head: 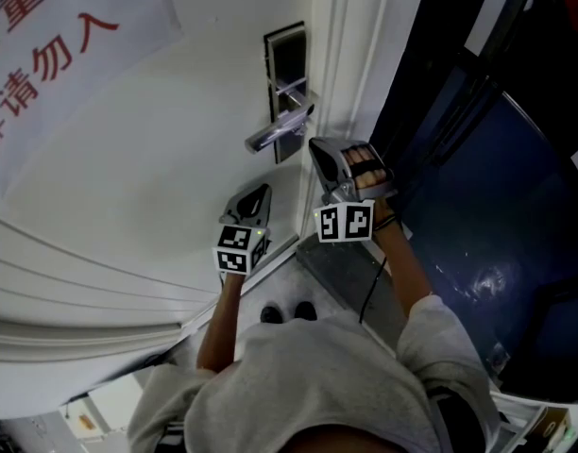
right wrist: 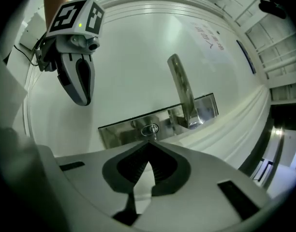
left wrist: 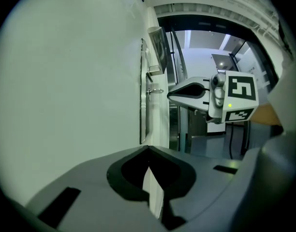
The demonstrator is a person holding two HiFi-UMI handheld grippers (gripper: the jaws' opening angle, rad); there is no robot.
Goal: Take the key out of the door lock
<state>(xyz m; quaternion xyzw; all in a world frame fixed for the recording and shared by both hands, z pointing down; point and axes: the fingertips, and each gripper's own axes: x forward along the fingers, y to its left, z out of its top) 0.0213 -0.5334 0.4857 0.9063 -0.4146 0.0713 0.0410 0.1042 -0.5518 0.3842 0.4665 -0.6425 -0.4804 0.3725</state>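
A small silver key (right wrist: 149, 129) sticks out of the keyhole in the steel lock plate (right wrist: 119, 132) on the white door (head: 157, 159). From the side it shows as a thin stub (left wrist: 156, 91). My right gripper (right wrist: 149, 143) is shut, and its tips close on the key's outer end just below the lever handle (head: 275, 130). In the left gripper view the right gripper (left wrist: 170, 94) points straight at the plate. My left gripper (head: 263, 190) hangs lower and to the left, close to the door face. It is shut with nothing in it.
A paper sign with red characters (head: 43, 45) covers the door's upper left. The white door frame (head: 350, 55) runs just right of the lock. Beyond it lies a dark blue floor (head: 497, 206). The person's shoes (head: 289, 312) stand at the door's foot.
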